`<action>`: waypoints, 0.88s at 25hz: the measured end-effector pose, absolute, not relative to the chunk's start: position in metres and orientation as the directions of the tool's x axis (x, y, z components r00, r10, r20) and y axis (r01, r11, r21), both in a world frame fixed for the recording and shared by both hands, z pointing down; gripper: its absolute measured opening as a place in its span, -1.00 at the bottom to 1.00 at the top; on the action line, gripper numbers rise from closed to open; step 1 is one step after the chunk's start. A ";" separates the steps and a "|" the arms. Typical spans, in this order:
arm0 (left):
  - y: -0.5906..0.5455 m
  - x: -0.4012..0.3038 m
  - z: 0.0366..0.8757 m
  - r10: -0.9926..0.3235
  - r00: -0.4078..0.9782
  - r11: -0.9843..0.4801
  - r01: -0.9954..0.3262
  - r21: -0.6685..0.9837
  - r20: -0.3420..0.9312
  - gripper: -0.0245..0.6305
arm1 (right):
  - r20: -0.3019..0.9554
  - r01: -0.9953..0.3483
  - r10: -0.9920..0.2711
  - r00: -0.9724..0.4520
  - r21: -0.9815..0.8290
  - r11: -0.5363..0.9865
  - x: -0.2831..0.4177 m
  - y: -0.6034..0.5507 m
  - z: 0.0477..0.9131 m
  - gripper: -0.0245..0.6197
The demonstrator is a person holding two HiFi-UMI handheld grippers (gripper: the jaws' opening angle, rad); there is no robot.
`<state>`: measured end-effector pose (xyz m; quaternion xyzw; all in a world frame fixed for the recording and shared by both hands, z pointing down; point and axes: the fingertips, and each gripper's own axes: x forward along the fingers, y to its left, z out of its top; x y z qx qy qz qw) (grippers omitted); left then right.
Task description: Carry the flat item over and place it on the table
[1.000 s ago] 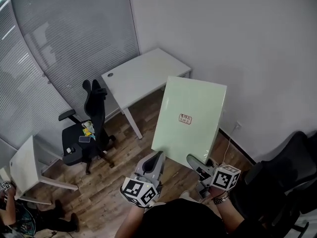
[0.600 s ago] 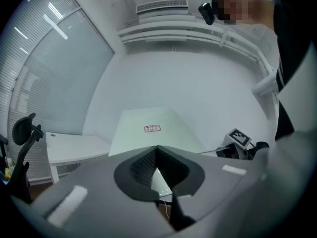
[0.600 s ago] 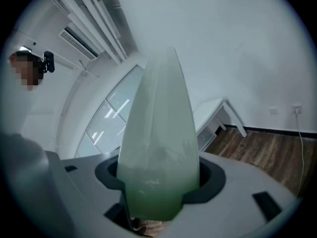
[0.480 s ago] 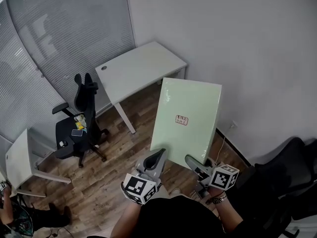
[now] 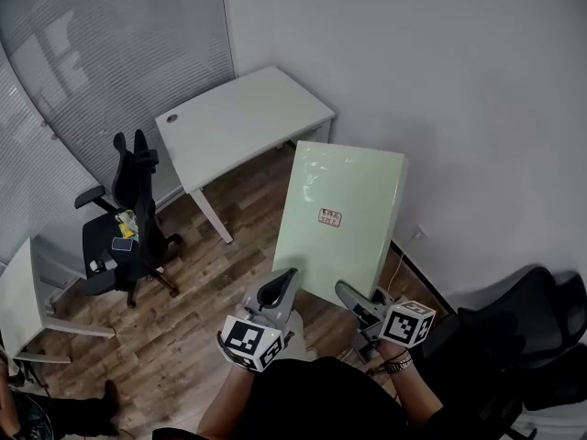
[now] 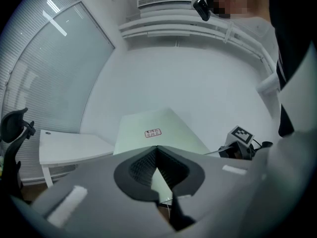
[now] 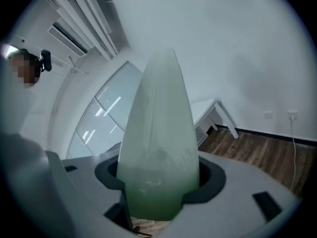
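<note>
- Left gripper (image 5: pixel 284 280): jaws pinched down on the near edge of the flat panel (image 5: pixel 344 214). In the left gripper view the edge sits right in the throat between the pads.
- Right gripper (image 5: pixel 347 293): jaws clamped on that same near edge, just beside the left one. They stand wider than the left pair, and in the right gripper view the panel fills the gap.
- Both grips are on one short edge, so the rest of the panel cantilevers away from me.
- Panel: pale green, with a small label (image 5: pixel 329 216) near its middle. It is in the air over the wood floor (image 5: pixel 211 273), touching nothing but my jaws. The long axis points straight ahead from my fingers, and the far end is close to the wall (image 5: pixel 440 108).
- Table (image 5: pixel 243 117): white, bare, ahead and to my left, well apart from the panel. The panel's far left corner is the part nearest it.
- My read: the left gripper is on the table side, so the next move is to swing left and forward with the far edge leading.
- Office chair (image 5: pixel 124 214) stands left of the table, outside that path.
</note>
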<state>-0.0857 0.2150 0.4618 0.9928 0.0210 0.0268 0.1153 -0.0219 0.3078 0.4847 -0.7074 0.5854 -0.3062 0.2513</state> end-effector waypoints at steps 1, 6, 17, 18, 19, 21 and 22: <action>0.210 -0.077 0.461 0.053 0.998 -0.970 0.041 0.238 0.044 -0.91 | 0.148 -0.672 -0.981 0.127 -0.714 -0.195 -0.013 0.301 0.485 -0.07; 0.175 -0.033 0.458 0.047 0.998 -0.968 0.036 0.247 0.039 -0.91 | 0.165 -0.657 -0.981 0.099 -0.729 -0.190 0.027 0.256 0.480 -0.07; 0.059 0.017 0.433 -0.035 0.999 -0.962 -0.038 0.272 0.014 -0.91 | 0.166 -0.624 -0.986 0.013 -0.769 -0.138 0.087 0.151 0.463 -0.07; 0.048 0.020 0.432 -0.049 0.999 -0.959 -0.049 0.278 0.009 -0.91 | 0.173 -0.623 -0.985 0.005 -0.770 -0.138 0.094 0.142 0.465 -0.07; 0.039 0.023 0.432 -0.061 0.998 -0.957 -0.060 0.284 0.006 -0.91 | 0.183 -0.625 -0.983 0.000 -0.768 -0.143 0.100 0.133 0.467 -0.07; 0.021 0.028 0.432 -0.075 0.997 -0.955 -0.073 0.289 0.002 -0.91 | 0.196 -0.629 -0.981 -0.010 -0.763 -0.146 0.107 0.115 0.468 -0.07; 0.013 0.031 0.432 -0.079 0.997 -0.955 -0.076 0.287 0.001 -0.91 | 0.195 -0.630 -0.981 -0.017 -0.763 -0.141 0.109 0.105 0.466 -0.07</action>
